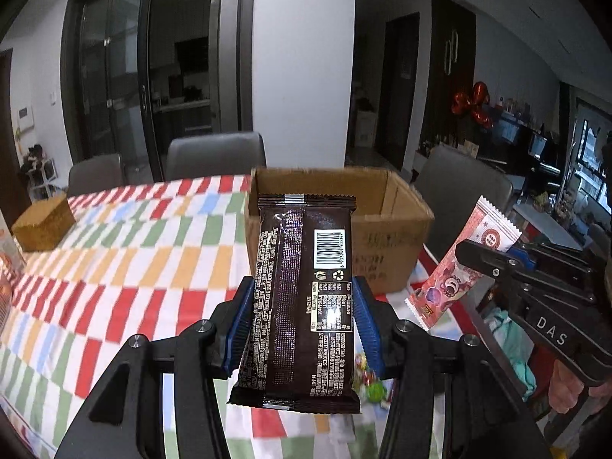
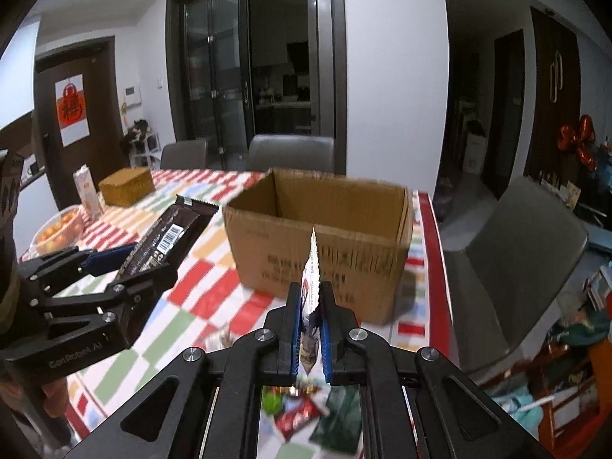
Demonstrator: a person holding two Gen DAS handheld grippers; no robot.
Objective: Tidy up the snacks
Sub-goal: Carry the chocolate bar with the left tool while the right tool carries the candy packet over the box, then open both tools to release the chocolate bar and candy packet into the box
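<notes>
My left gripper (image 1: 304, 287) is shut on a dark brown snack packet (image 1: 302, 298) with a barcode, held upright above the table just in front of the open cardboard box (image 1: 394, 229). The same gripper (image 2: 126, 260) and brown packet (image 2: 172, 231) show at the left of the right wrist view. My right gripper (image 2: 310, 294) is shut on a thin pink and white snack packet (image 2: 311, 267), held edge-on in front of the box (image 2: 325, 237). In the left wrist view that pink packet (image 1: 459, 264) and right gripper (image 1: 485, 256) hang right of the box.
The table wears a checked cloth (image 1: 126, 260). A brown woven box (image 1: 44, 223) sits far left, with a fruit bowl (image 2: 57, 229) and carton (image 2: 86, 191) nearby. Loose snacks (image 2: 306, 413) lie below the grippers. Grey chairs (image 1: 216, 155) stand behind and right (image 2: 524, 252) of the table.
</notes>
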